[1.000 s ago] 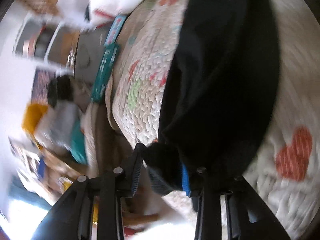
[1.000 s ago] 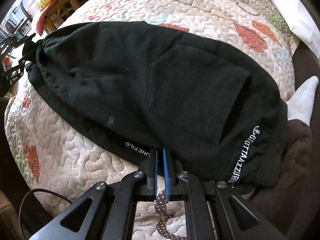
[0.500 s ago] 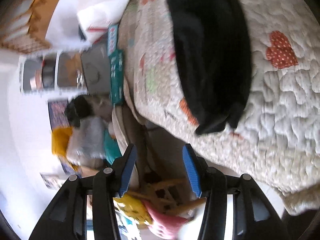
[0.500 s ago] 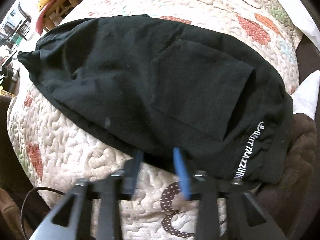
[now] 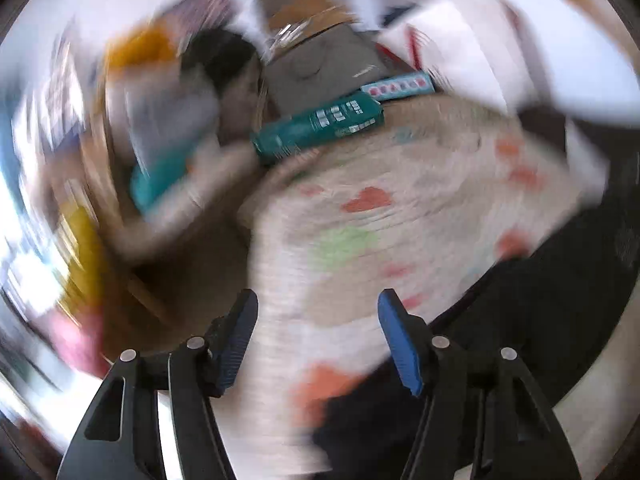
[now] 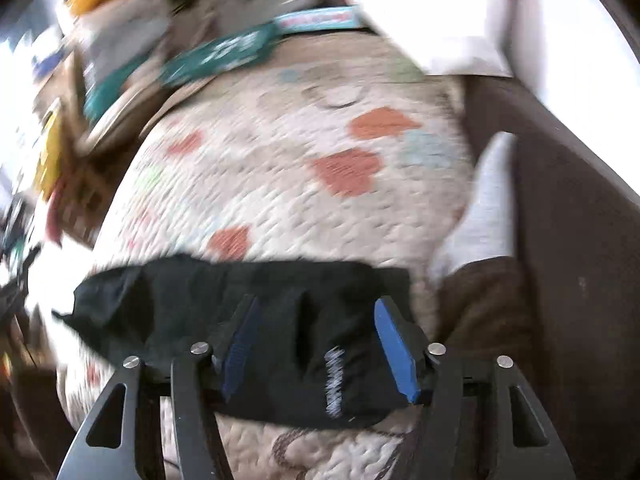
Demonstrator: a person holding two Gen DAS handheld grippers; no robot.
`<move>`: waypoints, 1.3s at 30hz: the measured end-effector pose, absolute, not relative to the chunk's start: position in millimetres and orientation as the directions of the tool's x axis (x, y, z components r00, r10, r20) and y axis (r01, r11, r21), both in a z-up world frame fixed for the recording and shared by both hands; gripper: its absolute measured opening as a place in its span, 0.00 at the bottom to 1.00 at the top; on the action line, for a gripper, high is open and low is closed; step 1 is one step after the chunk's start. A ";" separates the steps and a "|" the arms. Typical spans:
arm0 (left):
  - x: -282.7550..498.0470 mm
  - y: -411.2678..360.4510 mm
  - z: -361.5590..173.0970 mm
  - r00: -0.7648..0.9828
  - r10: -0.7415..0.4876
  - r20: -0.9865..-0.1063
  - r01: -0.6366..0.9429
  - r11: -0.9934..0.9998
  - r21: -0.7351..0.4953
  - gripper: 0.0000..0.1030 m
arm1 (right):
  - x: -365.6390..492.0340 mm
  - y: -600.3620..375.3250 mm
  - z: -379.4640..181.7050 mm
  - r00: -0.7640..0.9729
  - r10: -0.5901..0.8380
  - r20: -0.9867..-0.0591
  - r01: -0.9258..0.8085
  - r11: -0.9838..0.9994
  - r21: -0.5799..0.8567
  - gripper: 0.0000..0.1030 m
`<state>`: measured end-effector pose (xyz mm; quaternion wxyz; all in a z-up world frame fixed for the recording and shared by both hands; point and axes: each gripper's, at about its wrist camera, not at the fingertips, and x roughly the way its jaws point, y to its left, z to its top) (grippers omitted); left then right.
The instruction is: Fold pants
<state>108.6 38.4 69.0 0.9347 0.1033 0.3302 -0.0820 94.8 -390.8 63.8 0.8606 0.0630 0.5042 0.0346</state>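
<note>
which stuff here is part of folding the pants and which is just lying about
Part of the job: black pants; left gripper, open; right gripper, open; quilt the pants lie on.

Just lying about: teal box, light blue box, white pillow, brown blanket.

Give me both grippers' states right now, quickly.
Left gripper: open, holding nothing, over the heart-patterned quilt.
Right gripper: open, holding nothing, above the black fabric pants.
</note>
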 end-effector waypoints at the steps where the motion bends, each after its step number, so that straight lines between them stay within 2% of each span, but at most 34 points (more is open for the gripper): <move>1: 114.4 35.2 63.4 0.742 -0.131 -0.657 0.221 0.974 0.056 0.60 | 99.6 -395.6 61.6 0.477 0.123 -0.870 0.037 0.986 0.160 0.50; 2: 117.6 30.3 55.8 0.718 -0.179 -0.672 0.229 0.973 -0.014 0.60 | 102.4 -399.1 59.5 0.458 0.129 -0.880 0.057 0.983 0.174 0.41; 4: 117.1 20.8 37.6 0.679 -0.244 -0.693 0.249 0.964 -0.095 0.60 | 109.5 -396.8 46.6 0.418 0.180 -0.891 0.076 0.970 0.232 0.34; 8: 114.4 12.5 -2.8 0.594 -0.246 -0.766 0.249 0.962 -0.116 0.60 | 118.7 -388.6 17.5 0.391 0.220 -0.894 0.095 0.956 0.277 0.33; 12: 116.2 29.0 -30.2 0.539 -0.224 -0.812 0.174 0.973 -0.153 0.60 | 124.8 -400.3 -17.7 0.300 0.111 -0.947 0.204 0.963 0.177 0.31; 15: 122.5 46.1 -36.2 0.505 -0.249 -0.827 0.121 0.969 -0.217 0.60 | 123.2 -397.1 -28.0 0.290 0.080 -0.954 0.193 0.971 0.140 0.31; 18: 120.3 65.3 -16.0 0.543 -0.264 -0.797 0.090 0.962 -0.258 0.60 | 121.7 -378.3 -20.6 0.296 -0.003 -0.955 0.133 0.990 0.039 0.31; 21: 112.4 92.0 12.1 0.632 -0.148 -0.761 0.013 0.983 -0.181 0.61 | 114.1 -334.2 10.0 0.399 -0.067 -0.914 -0.007 0.997 -0.076 0.34; 24: 111.0 126.8 21.6 0.654 0.024 -0.756 -0.147 0.985 -0.095 0.61 | 115.1 -284.1 29.0 0.439 0.040 -0.898 -0.162 0.986 -0.035 0.34; 27: 111.3 155.4 24.2 0.644 0.107 -0.757 -0.266 0.960 -0.091 0.61 | 124.8 -211.1 32.6 0.407 0.198 -0.892 -0.346 0.937 0.050 0.34; 33: 112.1 185.3 28.9 0.646 0.110 -0.756 -0.352 0.921 -0.167 0.61 | 140.3 -68.7 7.9 0.263 0.385 -0.885 -0.586 0.792 0.170 0.33; 39: 110.6 200.0 33.3 0.653 0.068 -0.754 -0.369 0.898 -0.238 0.61 | 140.3 24.2 -29.6 0.166 0.366 -0.916 -0.678 0.717 0.164 0.33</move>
